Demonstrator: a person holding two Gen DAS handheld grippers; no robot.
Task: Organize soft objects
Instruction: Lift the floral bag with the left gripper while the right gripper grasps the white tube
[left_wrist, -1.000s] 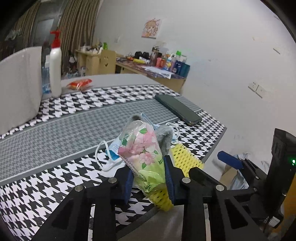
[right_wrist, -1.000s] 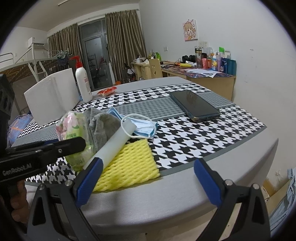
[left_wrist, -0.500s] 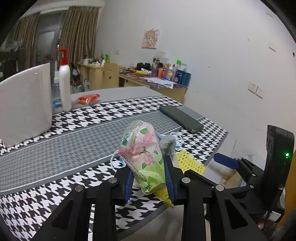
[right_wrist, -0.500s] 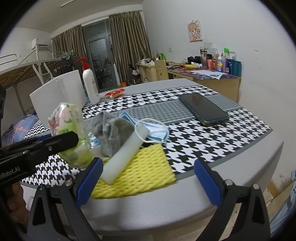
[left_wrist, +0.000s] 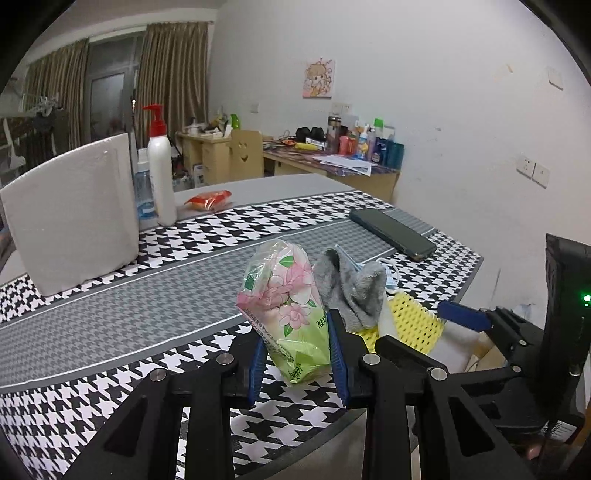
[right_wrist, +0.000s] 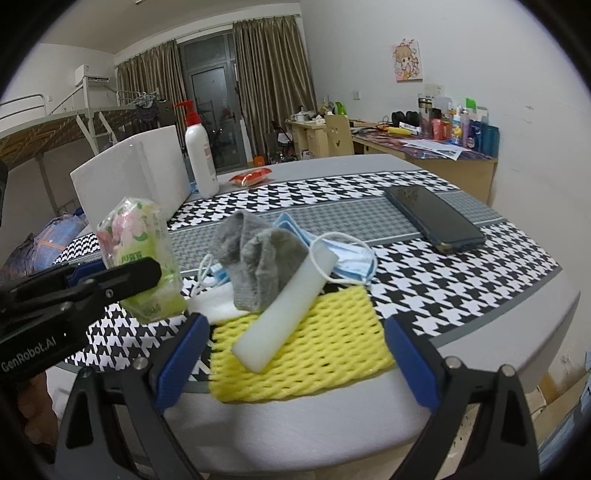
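Note:
My left gripper is shut on a floral tissue pack and holds it above the checked table runner, left of the pile. In the right wrist view the pack stands clear of the pile. The pile holds a grey sock, a blue face mask and a white foam stick, all on a yellow foam net. My right gripper is low at the table's front edge. Its jaws are closing, one on each side of the net, and neither pad presses on it.
A dark phone lies on the runner at the right. At the back left stand a white foam box and a pump bottle, with a red packet beside them. The rounded table edge drops off close to the right.
The left gripper has carried the tissue pack up and left, away from the pile. The right gripper has come closer to the yellow net and its jaws have narrowed slightly.

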